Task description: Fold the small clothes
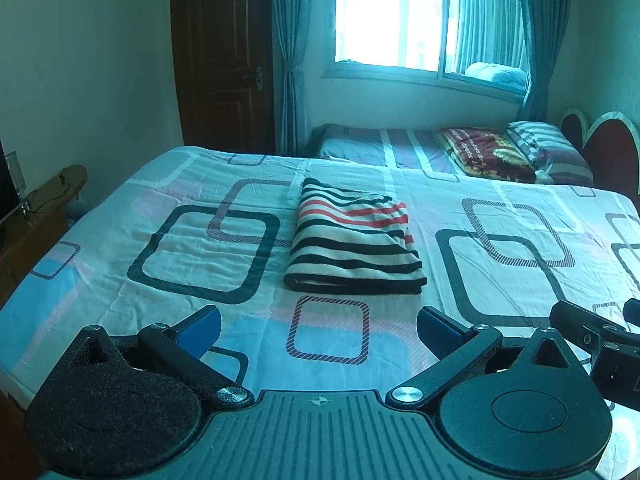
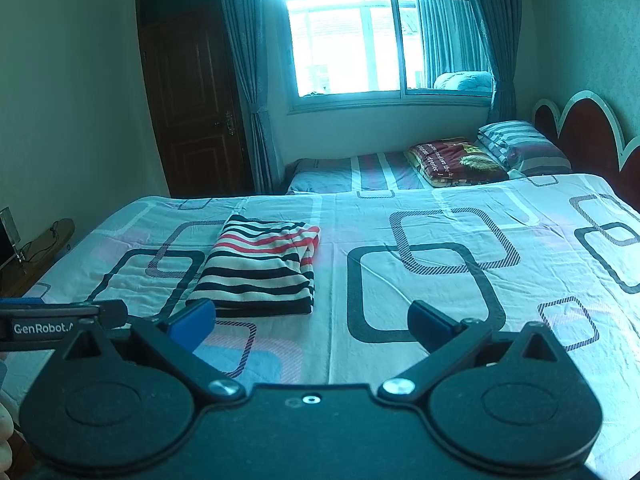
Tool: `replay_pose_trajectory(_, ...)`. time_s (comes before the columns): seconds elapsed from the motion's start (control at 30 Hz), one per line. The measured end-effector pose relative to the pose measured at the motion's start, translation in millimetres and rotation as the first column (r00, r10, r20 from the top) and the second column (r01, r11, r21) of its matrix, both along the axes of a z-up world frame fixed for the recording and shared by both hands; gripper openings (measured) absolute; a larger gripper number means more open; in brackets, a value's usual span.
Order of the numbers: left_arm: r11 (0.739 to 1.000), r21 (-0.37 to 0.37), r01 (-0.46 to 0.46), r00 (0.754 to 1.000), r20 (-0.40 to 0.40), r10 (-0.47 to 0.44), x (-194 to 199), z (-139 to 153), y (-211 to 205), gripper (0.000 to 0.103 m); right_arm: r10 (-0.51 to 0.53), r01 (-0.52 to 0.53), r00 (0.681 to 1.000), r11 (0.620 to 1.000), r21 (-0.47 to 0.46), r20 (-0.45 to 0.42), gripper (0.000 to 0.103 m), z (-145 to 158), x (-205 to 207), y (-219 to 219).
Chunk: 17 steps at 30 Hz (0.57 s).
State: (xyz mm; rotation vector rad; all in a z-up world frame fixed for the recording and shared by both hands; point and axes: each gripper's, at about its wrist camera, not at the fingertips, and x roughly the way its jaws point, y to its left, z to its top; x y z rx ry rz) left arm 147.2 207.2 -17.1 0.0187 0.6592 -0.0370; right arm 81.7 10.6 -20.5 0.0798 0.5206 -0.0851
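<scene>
Brown wooden door (image 1: 224,60) stands at the far left, with the bright window (image 1: 404,20) to its right. On the bed's patterned sheet (image 1: 200,248) lies the folded black, white and red striped garment (image 1: 354,240), near the middle. Left tool (image 1: 318,326) hovers just short of it, its 2 blue pads wide apart and empty. Right tool (image 2: 312,322), further right, is likewise spread and empty.

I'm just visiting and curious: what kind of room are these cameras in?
Most likely a home bedroom. A large bed with a patterned sheet fills the view, pillows lie by a headboard, and a curtained window sits behind. A folded striped garment rests on the bed.
</scene>
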Motion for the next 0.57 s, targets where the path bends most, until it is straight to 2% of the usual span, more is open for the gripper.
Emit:
replay_pose_trajectory(0.23, 1.000, 0.015, 0.002, 1.000, -0.001, -0.002, 5, -3, -3, 0.103, 0.003, -0.003, 1.000, 1.000, 0.003, -0.007, 0.102, -4, 6, -4)
replay_pose_trajectory(0.4, 0.998, 0.058, 0.028, 0.999, 0.020, -0.029, 10, -7, -9, 0.103, 0.009, -0.009, 1.000, 1.000, 0.004, -0.020, 0.102, -7, 12, -3)
replay_pose_trajectory(0.57, 0.999, 0.009, 0.032, 0.999, 0.012, -0.032, 24, -12, -4, 0.103, -0.002, 0.003, 0.999, 1.000, 0.012, -0.042, 0.102, -15, 21, -8)
